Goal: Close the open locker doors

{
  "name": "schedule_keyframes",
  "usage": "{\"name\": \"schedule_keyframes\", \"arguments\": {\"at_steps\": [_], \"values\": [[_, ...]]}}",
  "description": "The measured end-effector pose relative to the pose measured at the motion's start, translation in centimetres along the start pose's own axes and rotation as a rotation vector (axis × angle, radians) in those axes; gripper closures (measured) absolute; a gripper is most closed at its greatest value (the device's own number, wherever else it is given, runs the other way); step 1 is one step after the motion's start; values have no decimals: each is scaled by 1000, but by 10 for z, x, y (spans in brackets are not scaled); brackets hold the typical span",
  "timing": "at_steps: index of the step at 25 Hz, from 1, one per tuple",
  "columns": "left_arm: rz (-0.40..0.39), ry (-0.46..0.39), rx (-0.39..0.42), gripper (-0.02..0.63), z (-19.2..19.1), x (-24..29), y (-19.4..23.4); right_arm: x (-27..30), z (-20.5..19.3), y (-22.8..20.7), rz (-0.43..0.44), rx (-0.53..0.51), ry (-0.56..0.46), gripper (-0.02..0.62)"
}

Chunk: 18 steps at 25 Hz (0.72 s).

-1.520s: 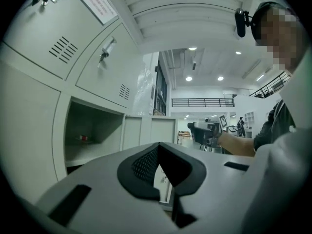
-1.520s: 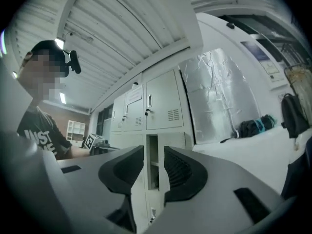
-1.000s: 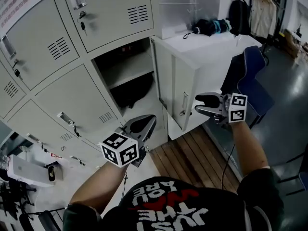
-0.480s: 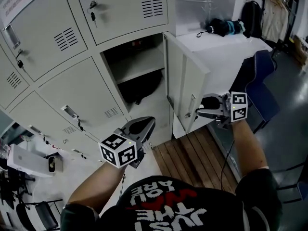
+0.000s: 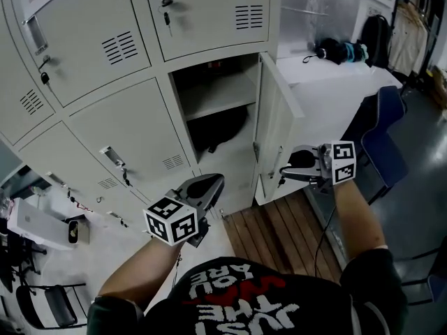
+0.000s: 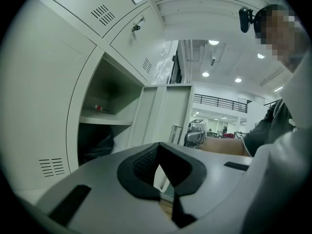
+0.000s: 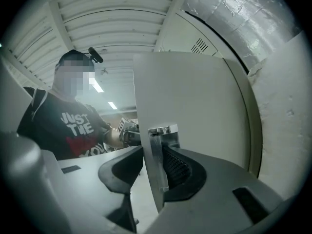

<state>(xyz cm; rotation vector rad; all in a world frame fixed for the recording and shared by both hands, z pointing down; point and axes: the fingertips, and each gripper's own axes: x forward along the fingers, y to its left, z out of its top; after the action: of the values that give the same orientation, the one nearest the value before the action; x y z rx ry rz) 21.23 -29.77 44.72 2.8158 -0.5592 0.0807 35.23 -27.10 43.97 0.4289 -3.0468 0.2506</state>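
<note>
One grey locker door [image 5: 276, 128] stands open, swung out to the right of its compartment [image 5: 213, 93]. My right gripper [image 5: 292, 166] is at the door's free edge by the metal handle [image 7: 158, 145]. Its jaws are closing, with the door edge [image 7: 195, 106] between them; the right pad lies against the handle and a thin gap shows at the left one. My left gripper [image 5: 209, 185] hangs lower left, shut and empty, pointing toward the open compartment [image 6: 105, 106]. The same door [image 6: 165, 116] shows in the left gripper view.
Closed lockers with keys fill the left and top [image 5: 105, 40]. A dark bag [image 5: 216, 131] lies under the shelf inside the open locker. A blue chair [image 5: 380, 128] stands to the right, a backpack [image 5: 377, 30] and dark bundle [image 5: 339, 49] behind. Wooden planks [image 5: 279, 229] lie below.
My right gripper has moved left onto the door's edge and its jaws have narrowed around the handle. The left gripper has barely moved.
</note>
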Motion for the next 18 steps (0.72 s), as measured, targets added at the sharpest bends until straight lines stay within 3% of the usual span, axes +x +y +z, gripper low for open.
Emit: {"name": "schedule_keyframes", "arguments": {"at_steps": [18], "values": [[85, -30, -29, 603, -4, -61, 44, 82, 6, -9, 0, -39, -1, 463]]}}
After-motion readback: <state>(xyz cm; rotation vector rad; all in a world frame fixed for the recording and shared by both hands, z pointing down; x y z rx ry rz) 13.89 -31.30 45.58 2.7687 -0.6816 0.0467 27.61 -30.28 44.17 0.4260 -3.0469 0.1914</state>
